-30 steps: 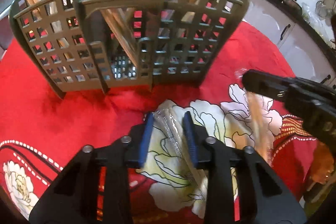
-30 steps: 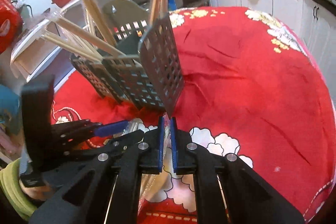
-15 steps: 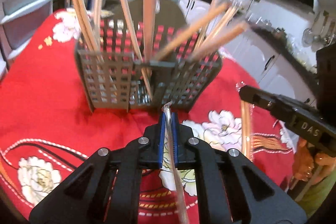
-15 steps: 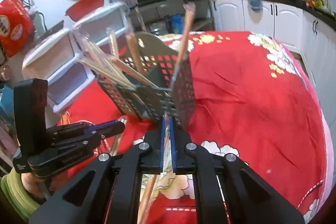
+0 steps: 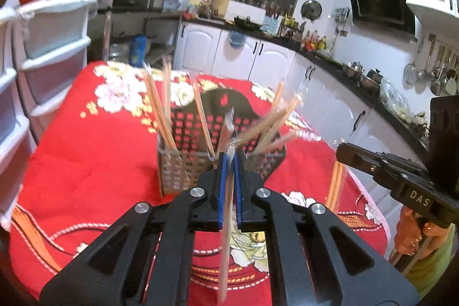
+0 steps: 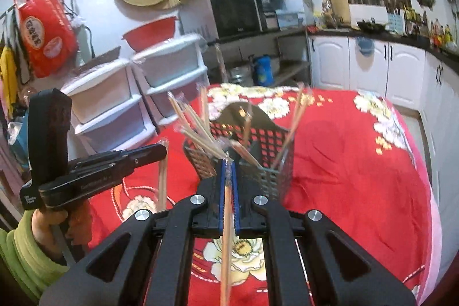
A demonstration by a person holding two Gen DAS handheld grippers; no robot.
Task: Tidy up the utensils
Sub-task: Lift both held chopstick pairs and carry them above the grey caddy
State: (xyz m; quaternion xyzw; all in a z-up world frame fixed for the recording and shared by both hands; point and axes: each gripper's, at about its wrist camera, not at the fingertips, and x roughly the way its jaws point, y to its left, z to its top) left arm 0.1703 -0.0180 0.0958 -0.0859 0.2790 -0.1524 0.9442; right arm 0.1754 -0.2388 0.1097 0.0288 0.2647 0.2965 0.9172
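- The left gripper is clamped on a wrapped chopstick pair; the right gripper is likewise closed on its own wrapped pair
- Slippage is likely, since slick film is pinched near one end
- Just ahead, the grey basket is crowded with splayed sticks; snagging or tipping is risked
- The held pairs are seen as thin, pale wood, sleeved in clear plastic
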